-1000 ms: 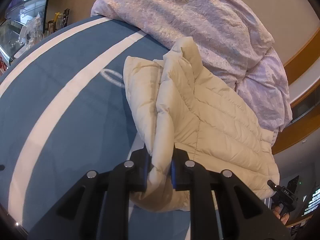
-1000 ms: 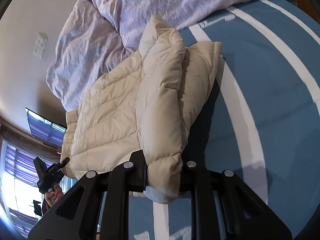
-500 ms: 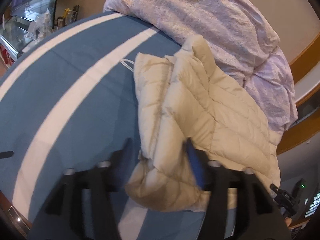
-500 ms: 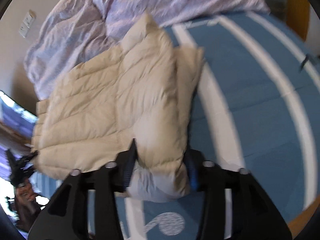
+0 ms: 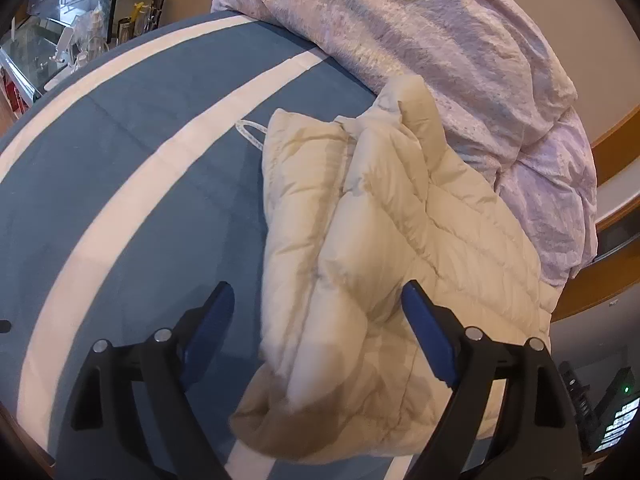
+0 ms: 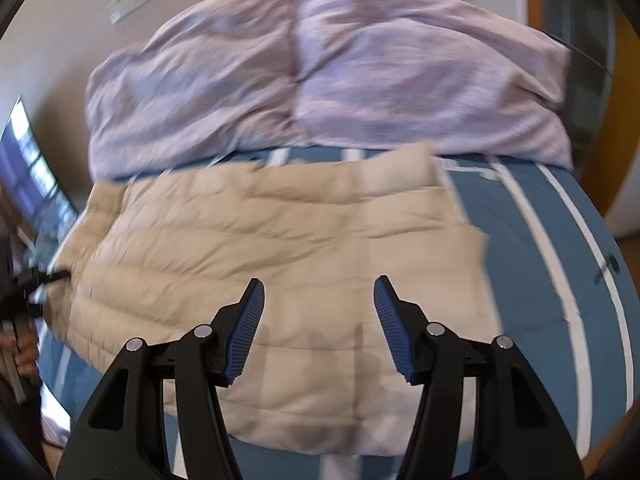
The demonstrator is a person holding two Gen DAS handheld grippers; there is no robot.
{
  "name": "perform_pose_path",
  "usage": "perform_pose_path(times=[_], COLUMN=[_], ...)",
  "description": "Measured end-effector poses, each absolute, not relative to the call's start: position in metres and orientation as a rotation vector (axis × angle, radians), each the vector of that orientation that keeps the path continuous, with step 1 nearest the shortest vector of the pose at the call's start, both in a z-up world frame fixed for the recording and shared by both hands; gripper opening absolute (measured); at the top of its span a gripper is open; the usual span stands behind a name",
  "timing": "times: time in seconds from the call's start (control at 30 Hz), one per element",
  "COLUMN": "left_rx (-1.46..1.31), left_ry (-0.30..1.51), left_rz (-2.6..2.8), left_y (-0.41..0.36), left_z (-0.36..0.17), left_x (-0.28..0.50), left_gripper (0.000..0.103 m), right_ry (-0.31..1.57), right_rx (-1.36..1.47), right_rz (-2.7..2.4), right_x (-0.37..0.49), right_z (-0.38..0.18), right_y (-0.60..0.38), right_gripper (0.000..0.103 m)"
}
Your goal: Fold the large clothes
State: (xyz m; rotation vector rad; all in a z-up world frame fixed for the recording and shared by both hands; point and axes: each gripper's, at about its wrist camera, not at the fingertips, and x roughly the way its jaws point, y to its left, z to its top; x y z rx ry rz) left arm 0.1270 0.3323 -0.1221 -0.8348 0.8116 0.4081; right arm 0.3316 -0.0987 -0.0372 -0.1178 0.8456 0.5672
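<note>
A cream quilted puffer jacket [image 5: 384,248] lies folded on a blue bed cover with white stripes [image 5: 132,184]. It also shows in the right wrist view [image 6: 280,248], blurred by motion. My left gripper [image 5: 316,312] is open, its blue pads either side of the jacket's near folded edge, holding nothing. My right gripper [image 6: 318,312] is open and empty above the jacket's near part. The other gripper [image 6: 28,292] and a hand show at the left edge of the right wrist view.
A crumpled lilac duvet [image 5: 440,40] is heaped at the far side of the bed, touching the jacket; it also shows in the right wrist view [image 6: 320,72]. A shelf with small items [image 5: 80,40] stands beyond the bed's far left. A wooden rail [image 5: 616,148] runs at right.
Both grippers let go of the jacket's folded edge, opened wide and drew back. The jacket dropped flat onto the bed. The right wrist view swung round to face the duvet.
</note>
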Motion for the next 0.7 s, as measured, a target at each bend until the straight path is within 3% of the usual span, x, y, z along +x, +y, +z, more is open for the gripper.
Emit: perform_pose_path(times=[0.27, 0.33, 0.53, 0.7], left_rx=[-0.867, -0.877, -0.901, -0.895], left_ry=[0.814, 0.806, 0.771, 0.735], left_rz=[0.408, 0.396, 0.351, 0.319], left_y=[0.332, 0.333, 0.333, 0.33], left_z=[-0.128, -0.13, -0.129, -0.116], left_x=[0.139, 0.141, 0.144, 0.143], left_gripper=[0.085, 0.069, 0.035, 0.022], right_ry=[0.852, 0.853, 0.881, 0.892], right_rx=[-0.189, -0.199, -0.233, -0.246], right_rz=[0.577, 0.57, 0.557, 0.545], right_x=[0.315, 0.313, 0.31, 0.311], right_z=[-0.075, -0.082, -0.103, -0.11], right_y=[-0.051, -0.049, -0.038, -0.034], right_gripper=[0.059, 0.059, 0.059, 0.059])
